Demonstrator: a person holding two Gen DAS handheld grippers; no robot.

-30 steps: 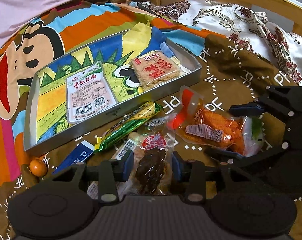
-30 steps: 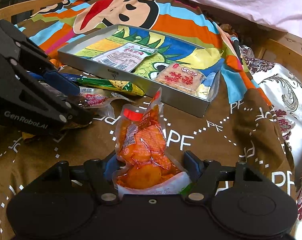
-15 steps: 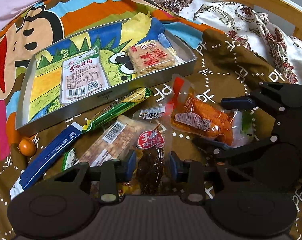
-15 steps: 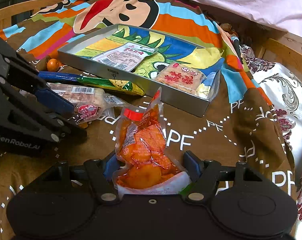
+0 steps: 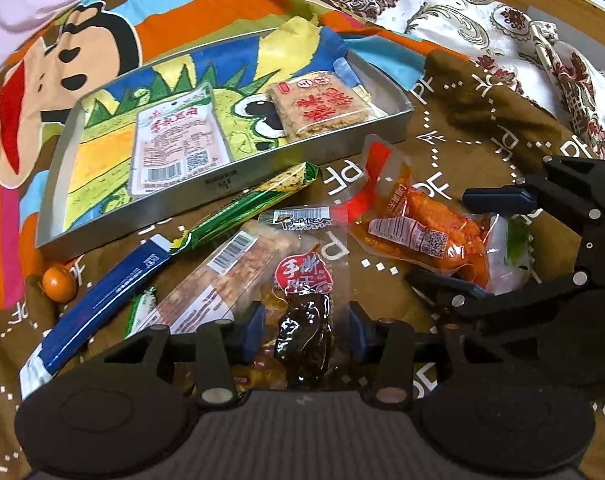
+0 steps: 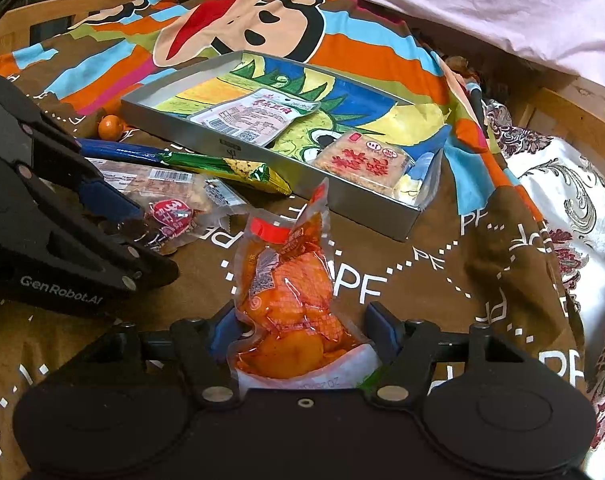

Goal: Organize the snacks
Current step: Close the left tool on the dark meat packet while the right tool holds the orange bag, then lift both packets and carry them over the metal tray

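Note:
My left gripper (image 5: 302, 326) is shut on a clear packet of dark dried meat with a red label (image 5: 304, 312), lifted a little off the cloth; it also shows in the right wrist view (image 6: 164, 220). My right gripper (image 6: 302, 330) is shut on an orange snack packet (image 6: 290, 292), which also shows in the left wrist view (image 5: 422, 236). A grey metal tray (image 5: 222, 184) lies beyond and holds a white packet (image 5: 178, 140) and a square rice cracker (image 5: 322, 104).
On the brown cloth by the tray lie a green bar (image 5: 246, 208), a blue stick pack (image 5: 98, 300), a barcoded clear packet (image 5: 222, 280) and a small orange fruit (image 5: 58, 278). Wooden bed frame (image 6: 574, 108) and floral fabric (image 6: 582, 200) lie to the right.
My left gripper has drawn back and up with the dark meat packet, uncovering the barcoded packet and blue stick pack. My right gripper has kept its hold on the orange packet and lifted slightly.

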